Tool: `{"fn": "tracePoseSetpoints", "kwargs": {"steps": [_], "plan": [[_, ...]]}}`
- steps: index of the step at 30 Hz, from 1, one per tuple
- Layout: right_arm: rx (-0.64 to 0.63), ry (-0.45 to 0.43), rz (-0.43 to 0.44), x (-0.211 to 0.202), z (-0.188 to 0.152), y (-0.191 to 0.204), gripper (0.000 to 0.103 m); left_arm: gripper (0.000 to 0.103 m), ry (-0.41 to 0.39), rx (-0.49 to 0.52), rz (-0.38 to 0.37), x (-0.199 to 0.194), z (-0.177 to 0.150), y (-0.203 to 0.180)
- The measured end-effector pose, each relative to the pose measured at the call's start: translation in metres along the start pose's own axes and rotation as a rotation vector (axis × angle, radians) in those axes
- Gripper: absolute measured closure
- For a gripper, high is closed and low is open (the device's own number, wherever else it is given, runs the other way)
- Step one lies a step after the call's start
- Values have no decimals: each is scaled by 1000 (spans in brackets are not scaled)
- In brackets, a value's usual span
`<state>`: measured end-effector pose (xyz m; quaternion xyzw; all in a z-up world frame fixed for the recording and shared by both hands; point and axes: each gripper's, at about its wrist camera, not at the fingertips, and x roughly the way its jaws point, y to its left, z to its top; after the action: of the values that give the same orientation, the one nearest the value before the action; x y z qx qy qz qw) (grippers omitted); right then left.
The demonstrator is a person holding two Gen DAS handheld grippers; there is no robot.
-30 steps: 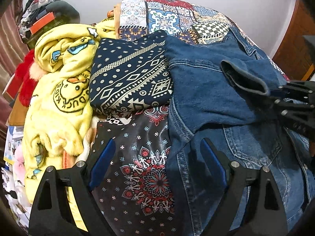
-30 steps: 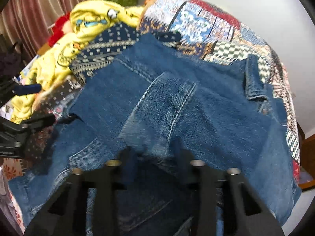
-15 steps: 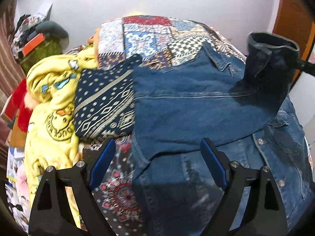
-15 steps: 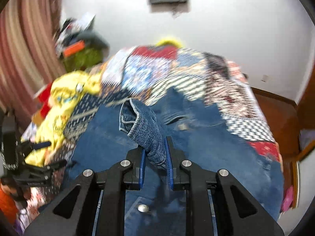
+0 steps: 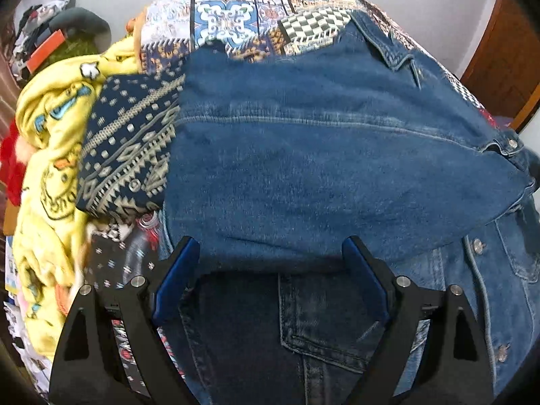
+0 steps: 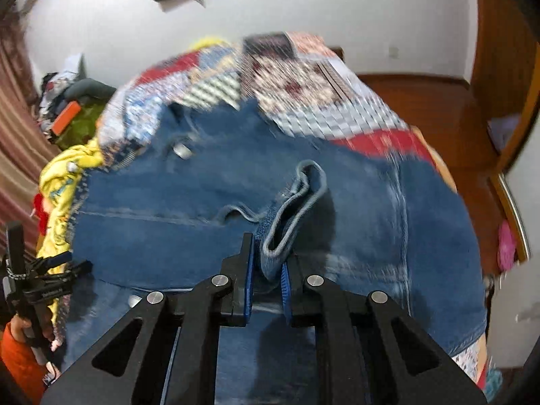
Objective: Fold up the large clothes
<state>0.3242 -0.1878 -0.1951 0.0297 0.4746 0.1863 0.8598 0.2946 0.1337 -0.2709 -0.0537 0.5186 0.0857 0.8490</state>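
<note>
A blue denim jacket point(image 5: 320, 155) lies spread on the patchwork bed, one sleeve folded across its body toward the right. My left gripper point(image 5: 270, 270) is open and empty, low over the jacket's near part, at the sleeve's lower edge. My right gripper point(image 6: 266, 270) is shut on the denim sleeve cuff point(image 6: 293, 202) and holds it over the jacket point(image 6: 202, 229). The left gripper also shows at the left edge of the right wrist view point(image 6: 64, 266).
A navy patterned folded cloth point(image 5: 131, 148) and a yellow duck blanket point(image 5: 50, 168) lie left of the jacket. A patchwork bedcover point(image 5: 253, 23) lies beyond. A wooden door point(image 5: 506, 57) and wooden floor point(image 6: 438, 108) are to the right. Clutter point(image 6: 67, 108) sits far left.
My right gripper has carried the sleeve cuff across the jacket to the right and lower. The sleeve now lies flatter over the jacket. My left gripper stayed open and moved closer over the denim.
</note>
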Motion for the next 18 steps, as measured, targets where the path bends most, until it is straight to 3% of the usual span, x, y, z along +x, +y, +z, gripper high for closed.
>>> {"fn": "tracePoseSetpoints", "kwargs": {"steps": [5,10,11,14,15,18], "plan": [[35,40,-30,7,-14,-19,92,15,6,26,13,-6,-3,-2],[115,48,-66,-11,-21,-48,90,15,9,63,18,-18,-7,-9],[141,64,-52,-15,-22,-55,82,15,3,65,11,-22,-7,-10],[217,56,-43,-34,-27,-75,41,15,-28,68,-14,-37,-6,-18],[227,38,-52,-41,-29,-80,36,15,-39,68,-19,-41,-4,-21],[252,7,-77,-61,-37,-98,33,15,-76,67,-45,-56,-1,-30]]}}
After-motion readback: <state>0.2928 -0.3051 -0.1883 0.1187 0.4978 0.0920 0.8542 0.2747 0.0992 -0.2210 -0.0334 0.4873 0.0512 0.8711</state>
